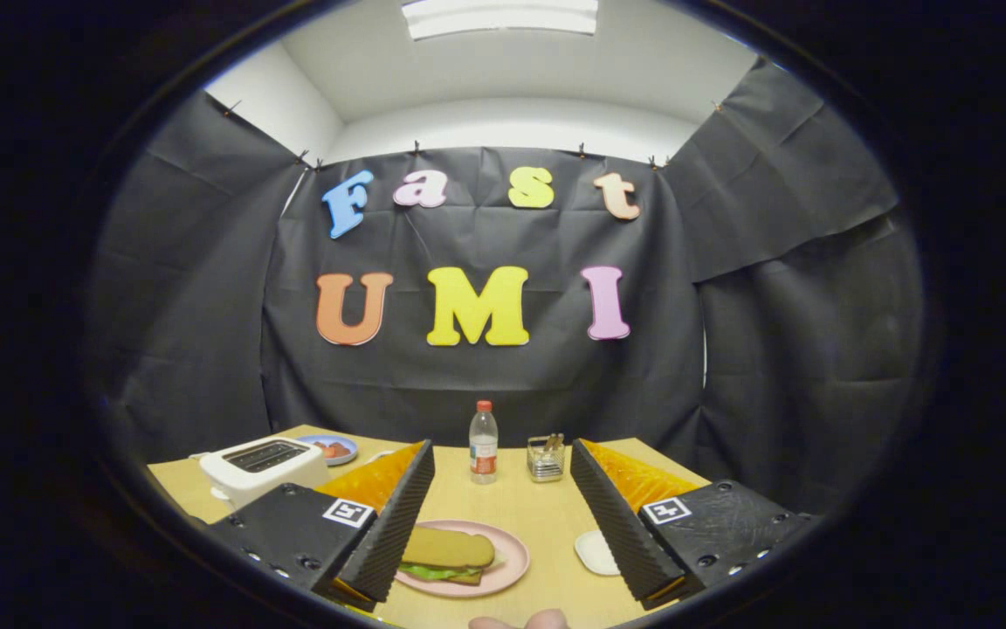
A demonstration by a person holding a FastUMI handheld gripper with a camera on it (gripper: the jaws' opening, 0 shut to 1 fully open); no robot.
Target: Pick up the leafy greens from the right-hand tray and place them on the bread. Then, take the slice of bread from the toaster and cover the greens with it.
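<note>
Hand-held gripper (503, 533) hovering released, fingers gaping, nothing held. Sandwich (448, 556) sitting near on plate (512, 559), bread covering greens (433, 573): task looking complete. Toaster (263, 466) standing far left on tabletop (512, 498).

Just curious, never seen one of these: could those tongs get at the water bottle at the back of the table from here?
Probably yes. The tongs are open, and the water bottle stands beyond them across bare table; the sandwich plate lies nearer, off that line.

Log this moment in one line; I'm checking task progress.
gripper: open, above table | sandwich: bread over greens, on plate | toaster: beyond fingers
</note>
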